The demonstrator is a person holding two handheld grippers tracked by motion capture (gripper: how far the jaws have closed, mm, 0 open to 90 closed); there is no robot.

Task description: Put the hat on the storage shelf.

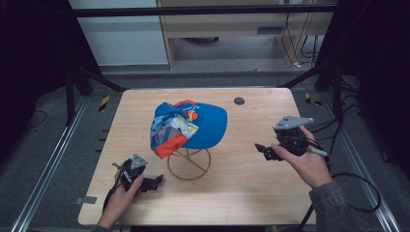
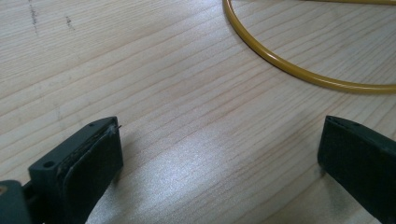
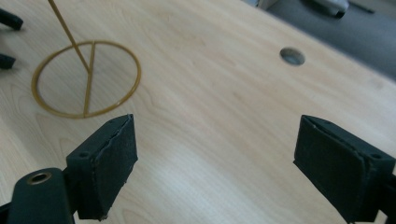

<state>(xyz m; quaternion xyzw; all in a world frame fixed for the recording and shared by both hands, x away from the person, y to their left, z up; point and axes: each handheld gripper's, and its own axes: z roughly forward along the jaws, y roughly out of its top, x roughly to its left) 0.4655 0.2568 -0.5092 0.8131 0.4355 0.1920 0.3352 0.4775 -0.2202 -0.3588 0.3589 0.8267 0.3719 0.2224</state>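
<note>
Both hands come in low in the high view: my left gripper rests near the stand, my right gripper hovers well apart from the cap, a blue cap with red and patterned panels perched on that stand mid-surface. Left gripper view: fingers wide, nothing between. Right gripper view: fingers spread, empty. I'd approach the brim level and pinch it squarely.

A pale wooden table is seen, on which a yellow wire stand is set near the middle; a round hole is cut beyond the stand.
</note>
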